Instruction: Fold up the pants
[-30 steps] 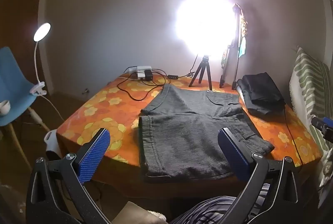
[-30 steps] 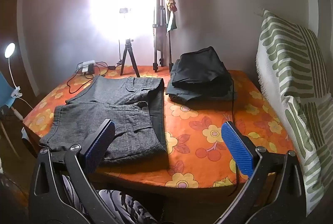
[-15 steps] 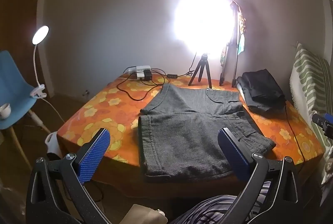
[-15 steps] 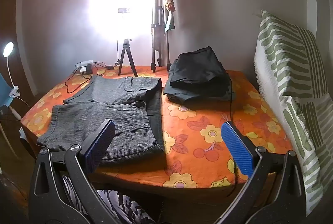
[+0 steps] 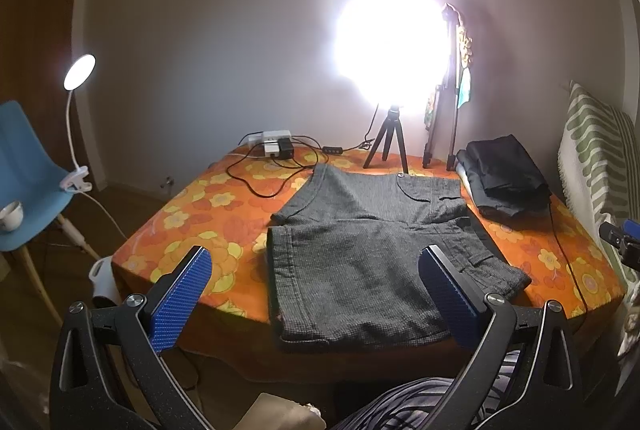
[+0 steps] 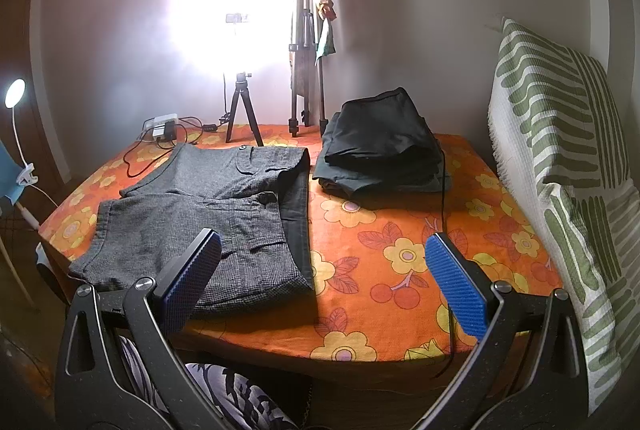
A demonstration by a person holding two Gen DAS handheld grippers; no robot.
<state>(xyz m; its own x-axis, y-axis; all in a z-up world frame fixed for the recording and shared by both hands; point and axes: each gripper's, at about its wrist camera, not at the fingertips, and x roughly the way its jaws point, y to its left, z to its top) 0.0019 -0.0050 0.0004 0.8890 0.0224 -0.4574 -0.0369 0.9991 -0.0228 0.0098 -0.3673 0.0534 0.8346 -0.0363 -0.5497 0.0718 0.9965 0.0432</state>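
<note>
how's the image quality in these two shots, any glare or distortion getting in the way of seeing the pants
Left wrist view: the ring light blows out to a white blob with haze on the wall, yet the grey pants keep visible weave. Right wrist view: the same glare; pants readable. Both views: fisheye bends the table edges and darkens the corners.

Table (image 6: 400, 270) wearing orange floral cloth is carrying: grey shorts (image 6: 208, 214) lying flat, folded dark garments (image 6: 384, 150) stacked beside, mini tripod (image 6: 242, 110), power strip (image 6: 162, 124) trailing cables.
</note>
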